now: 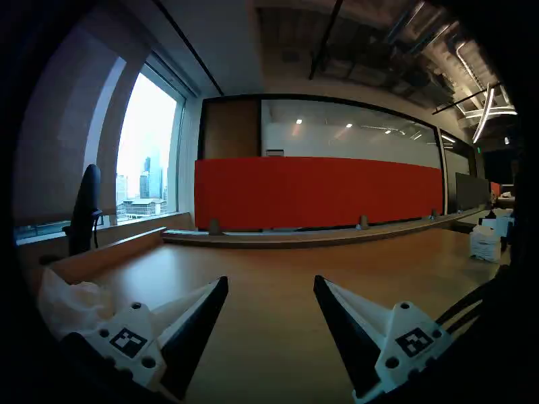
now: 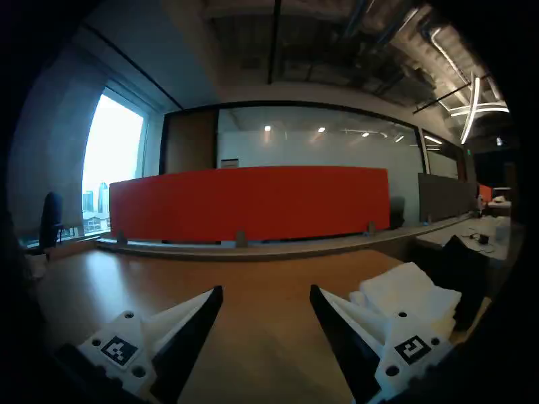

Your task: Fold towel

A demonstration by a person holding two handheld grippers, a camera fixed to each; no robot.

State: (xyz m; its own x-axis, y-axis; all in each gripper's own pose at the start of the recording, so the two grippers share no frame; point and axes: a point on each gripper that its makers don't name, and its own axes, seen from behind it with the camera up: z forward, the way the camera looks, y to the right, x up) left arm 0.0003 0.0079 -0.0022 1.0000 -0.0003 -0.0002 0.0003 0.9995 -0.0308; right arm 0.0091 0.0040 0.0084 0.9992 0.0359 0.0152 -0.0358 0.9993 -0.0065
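In the left gripper view my left gripper is open above the wooden table, nothing between its fingers. A crumpled white cloth lies at its left, beside the left finger. A stack of white folded towels sits far to the right. In the right gripper view my right gripper is open over the same table, its fingers apart and holding nothing. A pile of folded white towels rests just right of its right finger.
A red divider panel runs along the table's far edge. A dark office chair stands by the window at the left. A dark object sits past the towel pile. Another desk with small items lies at the right.
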